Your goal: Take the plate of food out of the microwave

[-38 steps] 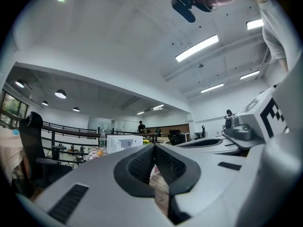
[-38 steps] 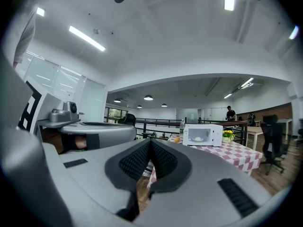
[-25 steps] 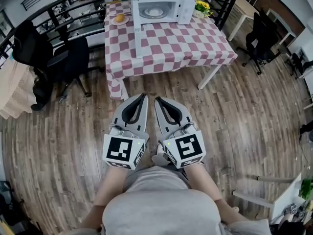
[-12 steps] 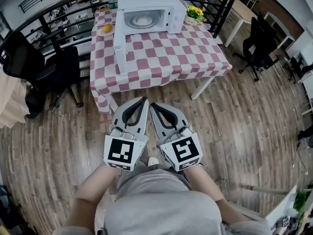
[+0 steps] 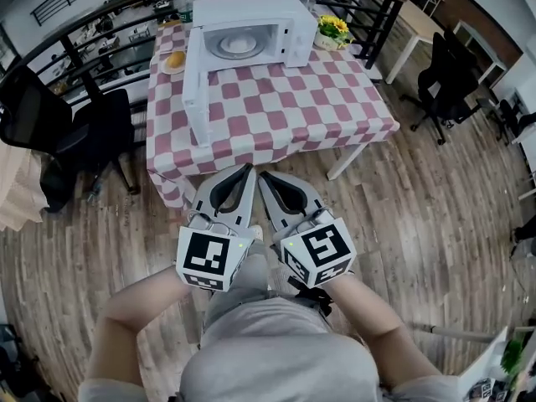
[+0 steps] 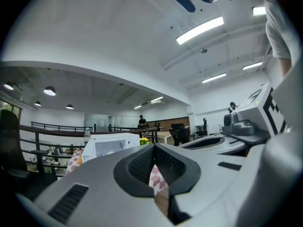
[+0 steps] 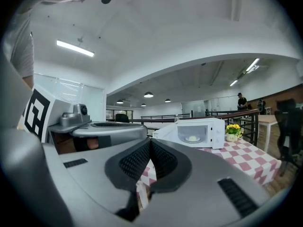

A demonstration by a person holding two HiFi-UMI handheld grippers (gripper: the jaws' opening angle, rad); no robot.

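jaws of our left gripper (image 5: 244, 169) and right gripper (image 5: 267, 177) are both closed on nothing, held together in front of us, well short of the table (image 5: 276, 111). the plate (image 5: 237, 46) sits inside the microwave (image 5: 251, 8), whose door (image 5: 194, 82) stands open. we judge it stiff, smooth, breakable and fairly light, perhaps warm; we'd pinch its near rim and keep it level so the food stays put. it looks small, round and white, with a pale mound on it.

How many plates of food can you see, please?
2: one plate inside the open microwave, a second plate on the table left of it. More may be hidden behind it.
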